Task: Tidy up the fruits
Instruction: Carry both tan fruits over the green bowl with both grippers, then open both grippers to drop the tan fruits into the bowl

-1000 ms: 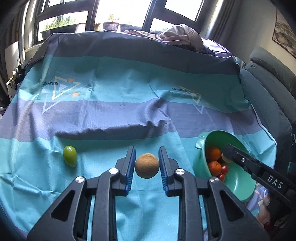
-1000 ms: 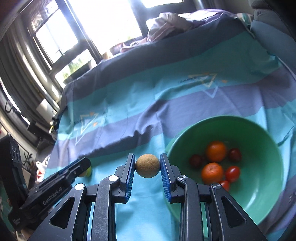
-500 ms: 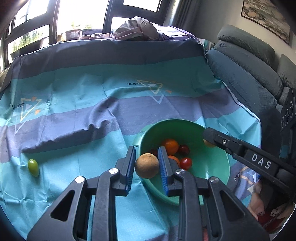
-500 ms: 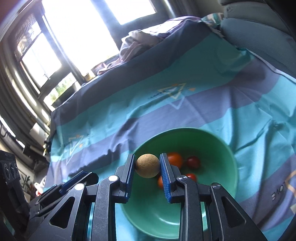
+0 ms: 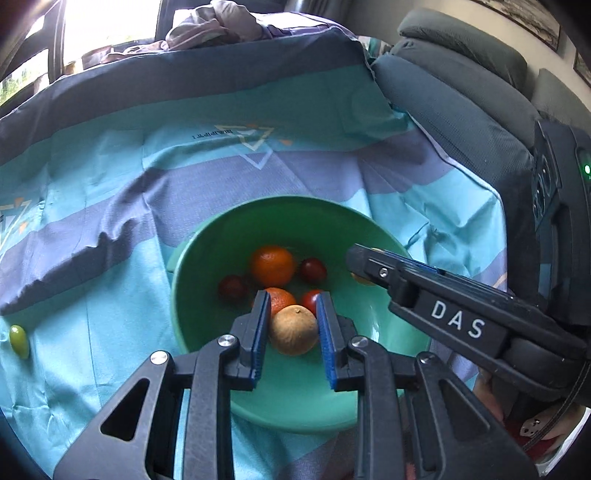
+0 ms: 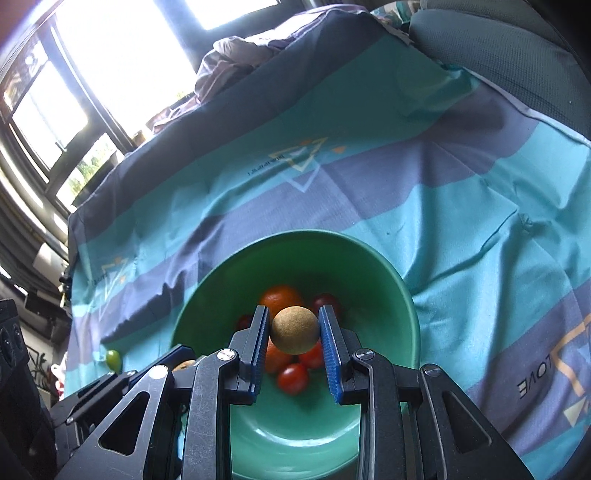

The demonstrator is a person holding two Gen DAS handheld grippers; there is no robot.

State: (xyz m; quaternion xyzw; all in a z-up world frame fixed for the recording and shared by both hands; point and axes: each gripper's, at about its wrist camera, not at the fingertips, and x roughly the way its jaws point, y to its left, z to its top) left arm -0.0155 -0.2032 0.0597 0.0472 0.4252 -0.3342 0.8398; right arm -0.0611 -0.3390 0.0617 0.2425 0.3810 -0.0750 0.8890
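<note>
My left gripper (image 5: 291,306) is shut on a brownish-orange citrus fruit (image 5: 293,330) and holds it over the green bowl (image 5: 207,251). My right gripper (image 6: 293,321) is shut on a round tan fruit (image 6: 294,329), also over the green bowl (image 6: 391,295). The bowl holds two oranges (image 5: 273,266) and several small red fruits (image 5: 313,269). The right gripper also shows in the left wrist view (image 5: 360,264), over the bowl's right rim. A small green fruit (image 5: 18,339) lies on the cloth at the left; it also shows in the right wrist view (image 6: 113,359).
A striped teal and purple cloth (image 5: 184,155) covers the surface, with a raised fold (image 5: 74,258) left of the bowl. A grey sofa (image 5: 461,85) stands at the right. A pile of clothes (image 5: 214,26) and windows are at the back.
Both grippers have moved with their fruits from beside the bowl to above it. The left one swung right, away from the green fruit. Both jaws stay shut.
</note>
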